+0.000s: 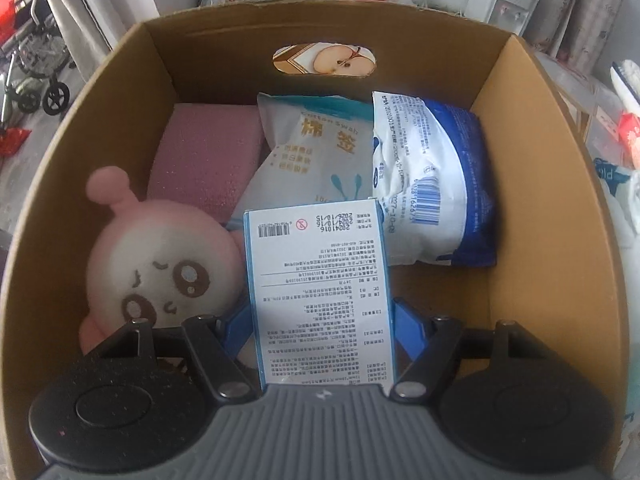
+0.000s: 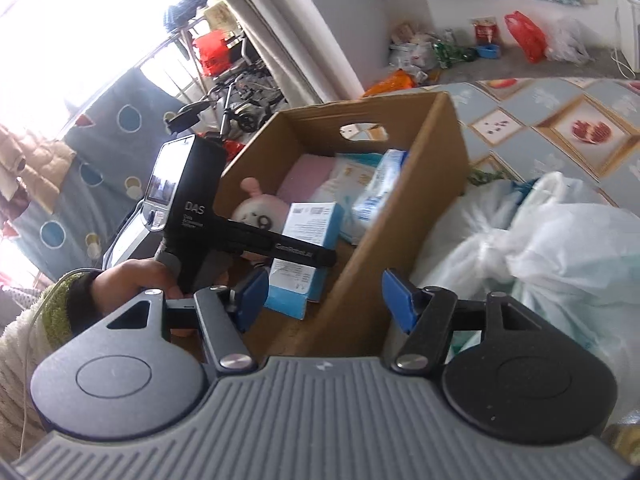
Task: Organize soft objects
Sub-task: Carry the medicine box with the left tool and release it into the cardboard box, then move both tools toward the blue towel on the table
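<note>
A brown cardboard box (image 1: 560, 240) fills the left wrist view. Inside lie a pink round plush toy (image 1: 160, 264), a pink folded cloth (image 1: 208, 152), a white cotton-swab bag (image 1: 316, 152) and a blue-and-white packet (image 1: 432, 184). My left gripper (image 1: 320, 316) points down into the box, its blue pads pressed on both sides of a white-and-blue printed carton (image 1: 316, 280). The right wrist view shows that gripper's black body (image 2: 192, 216), held by a hand (image 2: 128, 280), with the carton (image 2: 304, 256) low in the box (image 2: 400, 208). My right gripper (image 2: 324, 300) is open and empty before the box's near wall.
A crumpled white plastic bag (image 2: 560, 240) lies right of the box on a fruit-patterned tablecloth (image 2: 560, 120). Beyond the table edge, the floor holds a red bag (image 2: 524, 36) and loose clutter. A pushchair (image 2: 240, 104) stands by the curtain.
</note>
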